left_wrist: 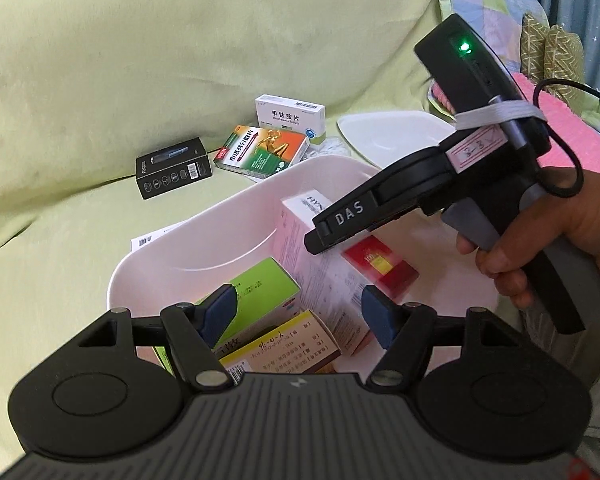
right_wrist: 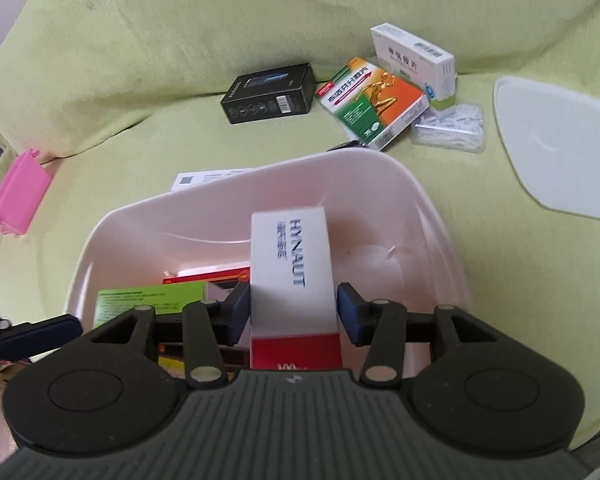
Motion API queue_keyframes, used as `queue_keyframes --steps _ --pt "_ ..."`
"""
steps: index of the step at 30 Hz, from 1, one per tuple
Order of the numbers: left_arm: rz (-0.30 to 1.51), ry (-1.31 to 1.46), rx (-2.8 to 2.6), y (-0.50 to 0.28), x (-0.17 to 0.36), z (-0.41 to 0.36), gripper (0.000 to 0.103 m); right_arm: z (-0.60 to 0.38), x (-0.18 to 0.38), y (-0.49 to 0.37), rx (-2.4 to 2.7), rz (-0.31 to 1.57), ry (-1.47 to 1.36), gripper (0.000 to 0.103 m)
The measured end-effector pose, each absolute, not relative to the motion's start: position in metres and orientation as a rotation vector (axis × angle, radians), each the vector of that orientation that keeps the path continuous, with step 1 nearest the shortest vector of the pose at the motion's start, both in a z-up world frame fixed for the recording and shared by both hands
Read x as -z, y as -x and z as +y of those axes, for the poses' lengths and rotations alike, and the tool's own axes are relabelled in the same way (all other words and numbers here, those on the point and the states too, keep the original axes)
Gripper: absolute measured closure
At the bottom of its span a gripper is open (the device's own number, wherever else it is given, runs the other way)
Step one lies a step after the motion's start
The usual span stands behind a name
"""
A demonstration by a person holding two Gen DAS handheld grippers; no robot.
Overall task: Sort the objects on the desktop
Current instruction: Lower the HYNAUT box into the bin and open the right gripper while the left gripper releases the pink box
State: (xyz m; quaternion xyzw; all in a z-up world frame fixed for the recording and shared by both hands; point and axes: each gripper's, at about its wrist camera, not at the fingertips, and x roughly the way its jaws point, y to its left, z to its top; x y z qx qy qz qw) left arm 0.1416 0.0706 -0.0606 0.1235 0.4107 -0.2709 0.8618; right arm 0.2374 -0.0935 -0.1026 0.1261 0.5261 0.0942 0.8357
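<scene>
Found the right gripper [right_wrist: 294, 312] low over the pink tub [right_wrist: 420, 208], its two pads set close against either side of a tall white box [right_wrist: 288, 256]; could not tell whether clamped on it or just clear of it. Located that white box inside the tub, leaning upright, with its far end pointing away from the gripper. Found the left gripper [left_wrist: 296, 316] spread wide, gripping nothing, held just above the near edge of the same tub. Counted further items already in the tub beside the white box: a green box [right_wrist: 148, 300], a red box [right_wrist: 204, 278] and a yellow box [left_wrist: 284, 344]. Counted items left outside on the green cloth [right_wrist: 180, 20] beyond the tub: a black box [right_wrist: 270, 94], an orange-and-green box [right_wrist: 372, 100], a small white box [right_wrist: 412, 54] touching it, and a clear packet [right_wrist: 452, 124] just beside both. Noted a sheet of paper [right_wrist: 204, 178] partly hidden behind the tub, a pink case [right_wrist: 16, 192] well apart at the left, and a white lid [right_wrist: 560, 152] at the right. Judged the sorting roughly half done, with about four boxes stowed and at least four loose items remaining.
</scene>
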Motion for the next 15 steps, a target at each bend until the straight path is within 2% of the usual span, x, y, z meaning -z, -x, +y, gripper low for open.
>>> queue_keyframes --steps 15 --pt "0.876 -0.24 0.545 -0.134 0.061 0.072 0.034 -0.111 0.088 -0.201 -0.311 1.156 -0.267 0.06"
